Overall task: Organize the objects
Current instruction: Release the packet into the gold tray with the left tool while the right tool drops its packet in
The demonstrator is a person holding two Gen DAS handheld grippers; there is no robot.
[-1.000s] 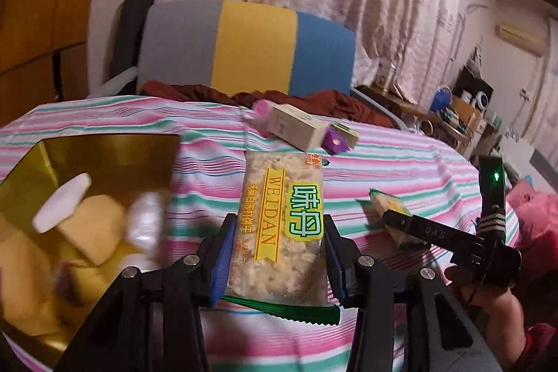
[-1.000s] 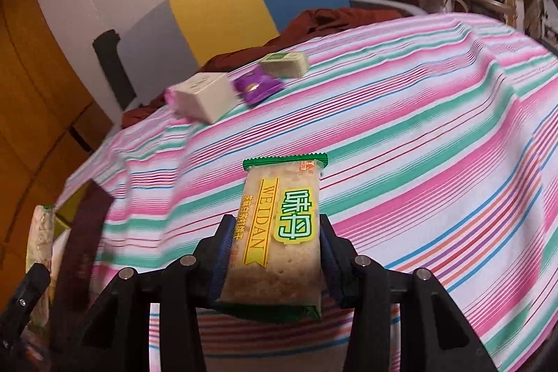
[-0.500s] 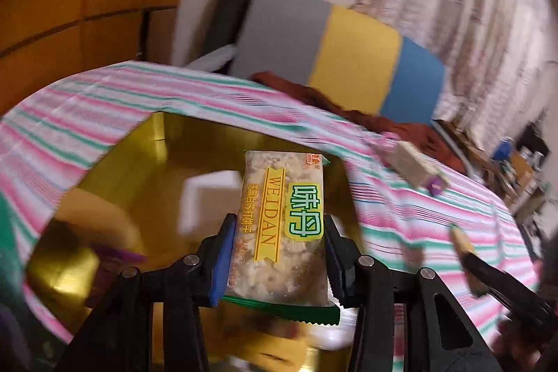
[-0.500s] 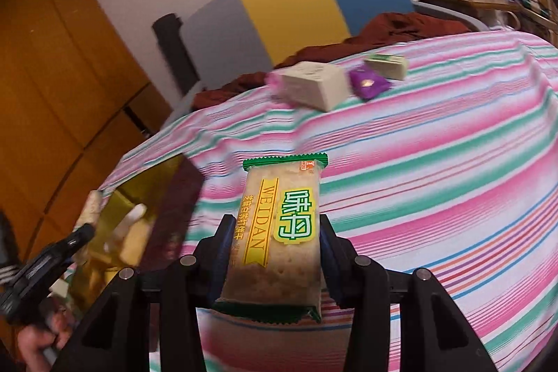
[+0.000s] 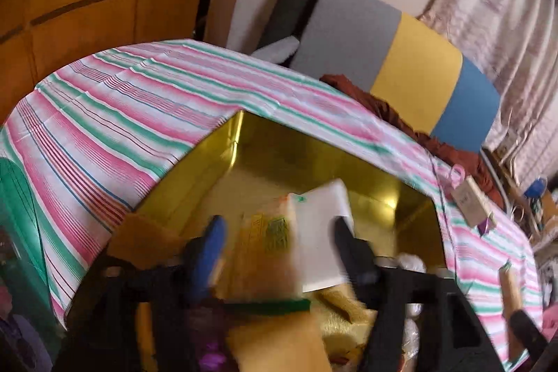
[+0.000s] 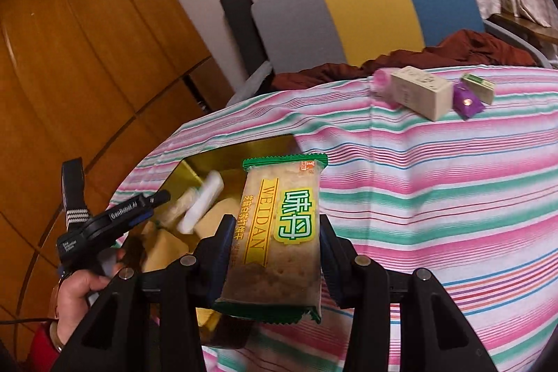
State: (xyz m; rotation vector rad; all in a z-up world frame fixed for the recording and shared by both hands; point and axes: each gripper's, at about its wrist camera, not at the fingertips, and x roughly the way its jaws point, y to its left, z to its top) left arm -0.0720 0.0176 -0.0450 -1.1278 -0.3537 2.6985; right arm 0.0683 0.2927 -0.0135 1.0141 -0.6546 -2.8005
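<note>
Two cracker packets are in play, both marked WEIDAN. The right tongs (image 6: 273, 246) are closed on one cracker packet (image 6: 280, 232), pinching its long sides and holding it upright over the near edge of the gold tin (image 6: 223, 159). The left tongs (image 5: 275, 243) stand spread apart over the open tin, and the second cracker packet (image 5: 266, 253) lies between the fingers without either seeming to press it; the frame is smeared, so contact is hard to judge. In the right wrist view the tin holds one white wrapped piece (image 6: 204, 201) and at least three pale yellow pieces (image 6: 212, 215), with a further packet blurred beside them. On the striped tabletop (image 6: 436, 180), well apart from the tin, lie four small things in a cluster: one cream box (image 6: 420, 91), one pink item (image 6: 382, 81) touching its far end, one purple sachet (image 6: 467, 101), and one small green-edged box (image 6: 479, 86) just behind the sachet.
</note>
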